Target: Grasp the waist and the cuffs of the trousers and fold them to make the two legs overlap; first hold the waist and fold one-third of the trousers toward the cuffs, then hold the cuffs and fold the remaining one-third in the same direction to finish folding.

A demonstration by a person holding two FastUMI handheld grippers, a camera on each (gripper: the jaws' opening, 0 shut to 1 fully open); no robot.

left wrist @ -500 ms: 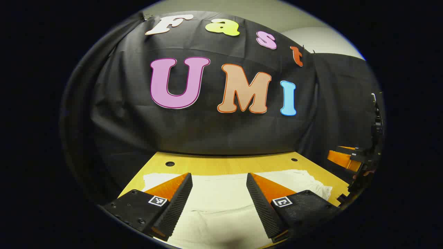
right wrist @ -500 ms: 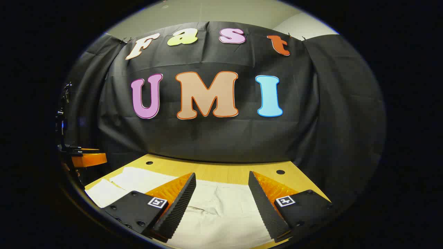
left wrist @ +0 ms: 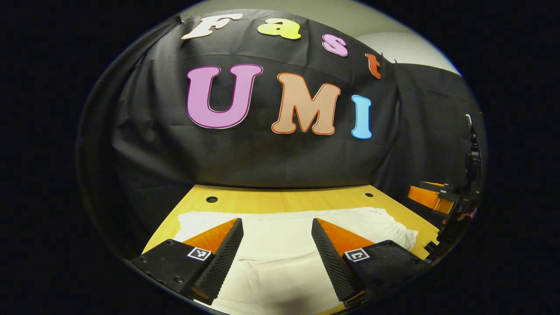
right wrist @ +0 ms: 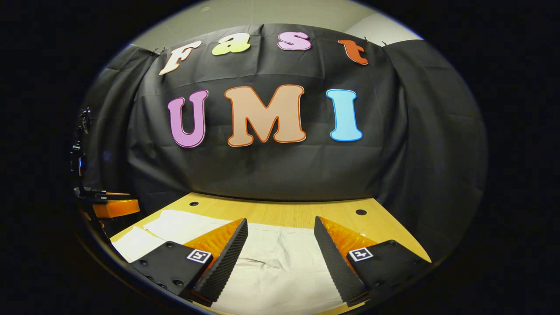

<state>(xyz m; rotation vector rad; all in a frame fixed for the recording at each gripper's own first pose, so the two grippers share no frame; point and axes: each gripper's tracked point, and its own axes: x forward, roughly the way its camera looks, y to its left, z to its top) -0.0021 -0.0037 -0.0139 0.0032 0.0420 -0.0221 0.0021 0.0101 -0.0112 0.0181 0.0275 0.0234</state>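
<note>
Trousers [left wrist: 280, 245] flat on table [left wrist: 280, 202]; left gripper [left wrist: 276, 227] wide open, empty; right gripper [right wrist: 280, 227] likewise

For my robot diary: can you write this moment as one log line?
left tool: open, above trousers | right tool: open, above trousers | trousers: spread on table | fold: not started

Wooden table [left wrist: 280, 202] under flat-spread white trousers [left wrist: 280, 236].
</note>
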